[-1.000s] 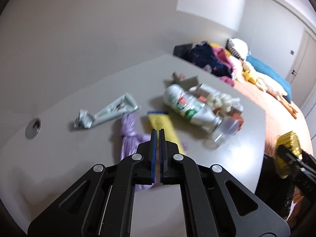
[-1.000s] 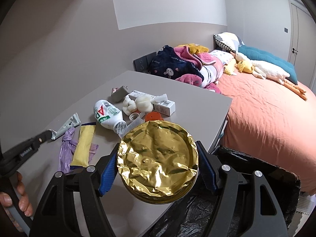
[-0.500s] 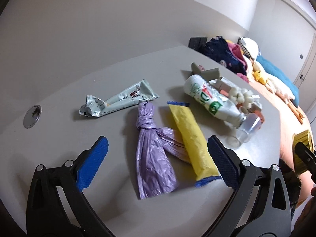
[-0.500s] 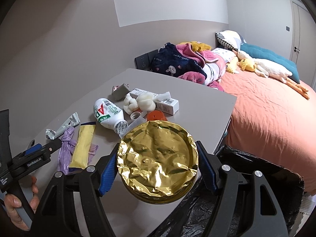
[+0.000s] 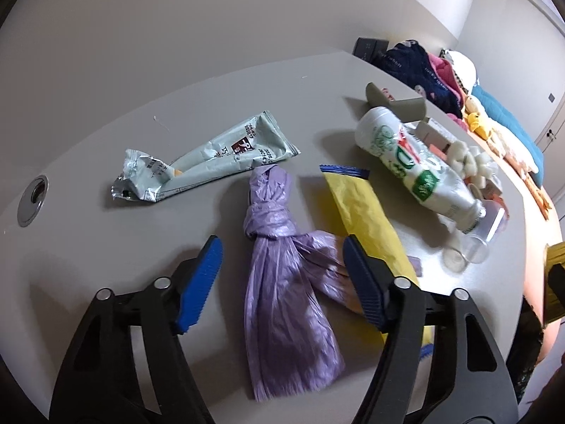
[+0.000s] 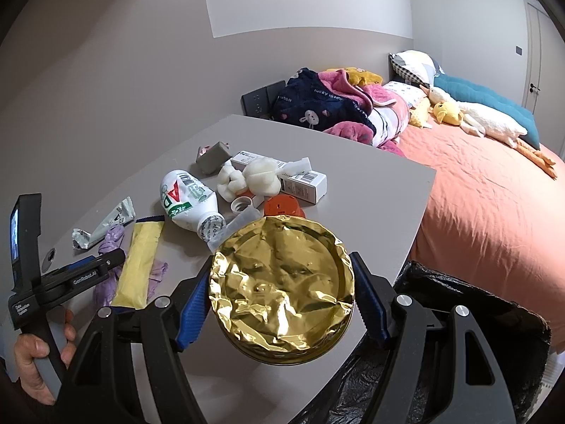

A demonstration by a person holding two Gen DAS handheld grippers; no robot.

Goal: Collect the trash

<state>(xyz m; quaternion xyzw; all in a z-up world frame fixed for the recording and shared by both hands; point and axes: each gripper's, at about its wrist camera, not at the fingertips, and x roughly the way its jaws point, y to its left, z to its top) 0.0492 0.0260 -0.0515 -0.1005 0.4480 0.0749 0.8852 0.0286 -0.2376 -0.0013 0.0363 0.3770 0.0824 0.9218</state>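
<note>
A knotted purple plastic bag [image 5: 272, 222] lies on the grey table [image 5: 106, 247], with a yellow wrapper [image 5: 360, 208] at its right side. My left gripper [image 5: 282, 272] hangs low over the bag, jaws closing with the bag between them; the left pad stands apart from it. In the right wrist view that gripper [image 6: 106, 261] shows at the left, held by a hand [image 6: 31, 357]. My right gripper [image 6: 282, 289] is shut on a round gold foil-topped tin [image 6: 282, 279] near the table's corner, beside a black trash bag [image 6: 459, 321].
A crumpled pale green wrapper [image 5: 212, 159], a white bottle [image 5: 413, 162] on its side, a clear cup [image 5: 473, 251], cartons, foam bits and an orange cap [image 6: 282, 206] lie on the table. A round cable hole [image 5: 33, 199] sits at the left. A bed [image 6: 494, 190] stands beyond.
The left gripper went from shut to wide open, then narrowed, and sank closer over the purple bag. The right gripper kept the gold tin and drifted slightly.
</note>
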